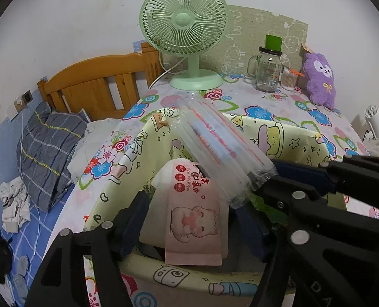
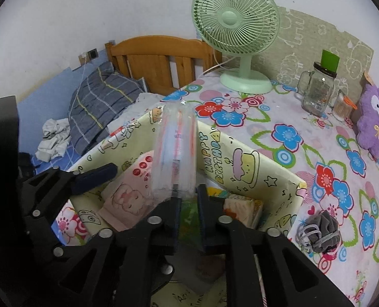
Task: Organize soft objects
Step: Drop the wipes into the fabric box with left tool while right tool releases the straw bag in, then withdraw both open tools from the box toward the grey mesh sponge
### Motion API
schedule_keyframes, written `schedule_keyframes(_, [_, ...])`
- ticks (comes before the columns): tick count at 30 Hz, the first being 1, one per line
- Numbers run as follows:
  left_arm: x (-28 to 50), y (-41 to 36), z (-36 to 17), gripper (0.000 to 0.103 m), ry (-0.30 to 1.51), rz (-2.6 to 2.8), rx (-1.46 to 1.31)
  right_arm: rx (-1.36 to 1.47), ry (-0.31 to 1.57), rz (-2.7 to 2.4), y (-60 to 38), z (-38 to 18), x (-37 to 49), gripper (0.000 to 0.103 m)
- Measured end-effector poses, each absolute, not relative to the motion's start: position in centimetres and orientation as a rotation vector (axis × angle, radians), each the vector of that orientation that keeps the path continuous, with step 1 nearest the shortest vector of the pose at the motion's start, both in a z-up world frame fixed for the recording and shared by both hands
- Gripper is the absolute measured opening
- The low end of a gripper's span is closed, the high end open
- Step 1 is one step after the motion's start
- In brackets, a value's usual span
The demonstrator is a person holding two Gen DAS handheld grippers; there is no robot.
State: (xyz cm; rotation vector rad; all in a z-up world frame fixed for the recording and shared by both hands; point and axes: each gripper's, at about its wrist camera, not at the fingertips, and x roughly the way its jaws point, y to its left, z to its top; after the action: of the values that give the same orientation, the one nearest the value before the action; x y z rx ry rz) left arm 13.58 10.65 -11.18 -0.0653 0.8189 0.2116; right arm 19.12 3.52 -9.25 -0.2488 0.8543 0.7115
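Your right gripper [image 2: 188,204] is barely parted, the clear pack [image 2: 174,153] at its tips over the box [image 2: 278,179]. Your left gripper [image 1: 189,204] gapes wide, empty. Back straight off so the pack drops beside the wipes [image 1: 192,217].

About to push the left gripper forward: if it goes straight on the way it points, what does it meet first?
Most likely the pink wet-wipes pack standing in the yellow storage box, right between the open left gripper fingers. The clear plastic package crosses just above; depth is uncertain.
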Motion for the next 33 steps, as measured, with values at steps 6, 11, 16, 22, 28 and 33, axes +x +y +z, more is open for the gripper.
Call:
schedule_keyframes(6, [12.7,10.4,-10.5,0.082,0.796,0.202,-0.080,-0.211,0.843,0.687,2.4,-8.7,19.2,0.069])
schedule_keyframes(11, [12.2,9.6,-9.8,0.082,0.778,0.193,-0.072,-0.195,0.825,0.668,1.6,-8.0,18.4,0.080])
schedule_keyframes(16, [11.5,8.7,-9.1,0.083,0.760,0.183,-0.065,-0.185,0.802,0.645,0.4,-7.2,17.5,0.083])
schedule_keyframes(22, [10.9,7.5,-8.2,0.087,0.752,0.175,-0.065,-0.160,0.779,0.614,-1.3,-6.3,16.4,0.084])
schedule_keyframes(28, [10.1,5.8,-7.4,0.089,0.733,0.162,-0.056,-0.133,0.762,0.577,-3.1,-5.5,15.3,0.085])
schedule_keyframes(33, [9.4,4.5,-6.7,0.090,0.717,0.151,-0.042,-0.115,0.740,0.545,-4.9,-4.8,14.3,0.089])
